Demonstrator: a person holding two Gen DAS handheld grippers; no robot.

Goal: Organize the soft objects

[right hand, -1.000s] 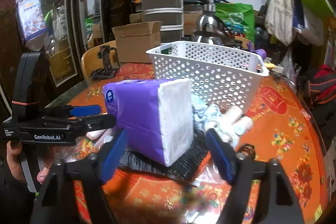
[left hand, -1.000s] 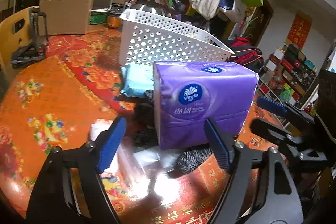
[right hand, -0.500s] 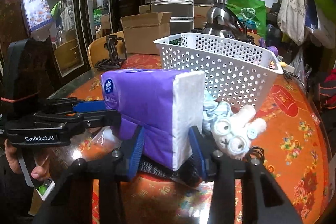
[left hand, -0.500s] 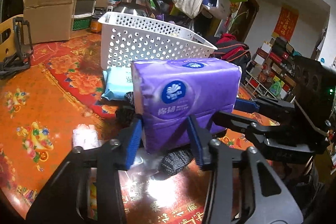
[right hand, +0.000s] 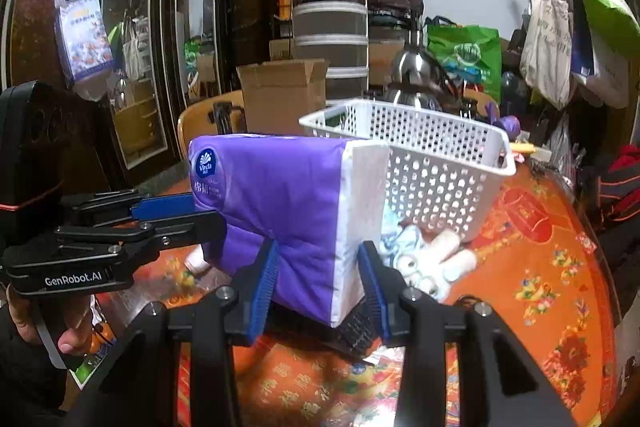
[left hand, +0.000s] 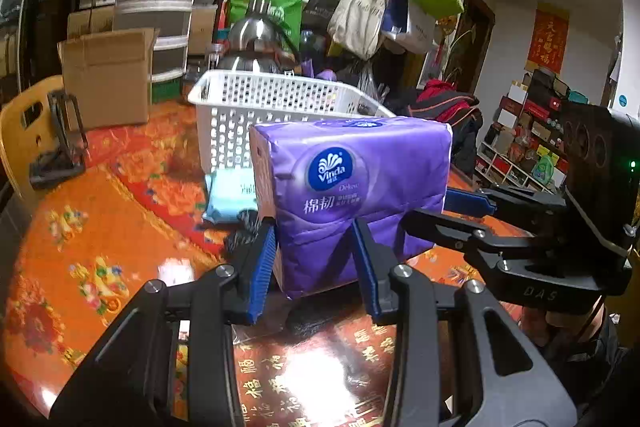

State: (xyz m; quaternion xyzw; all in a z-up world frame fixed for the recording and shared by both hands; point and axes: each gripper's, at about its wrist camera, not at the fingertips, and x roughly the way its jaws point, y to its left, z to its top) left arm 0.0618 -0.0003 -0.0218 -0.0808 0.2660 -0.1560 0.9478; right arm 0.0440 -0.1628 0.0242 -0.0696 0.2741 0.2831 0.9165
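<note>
Both tongs, left [left hand: 314, 263] and right [right hand: 318, 275], clamp the purple tissue pack [left hand: 352, 195]

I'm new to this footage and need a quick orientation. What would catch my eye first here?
The purple tissue pack dominates mid-frame, pinched near its lower corners by the left gripper and the right gripper, whose jaws have just been closing on it. Right behind it stands the white perforated basket on the glossy orange floral tablecloth. A plush toy lies at the basket's foot.
</note>
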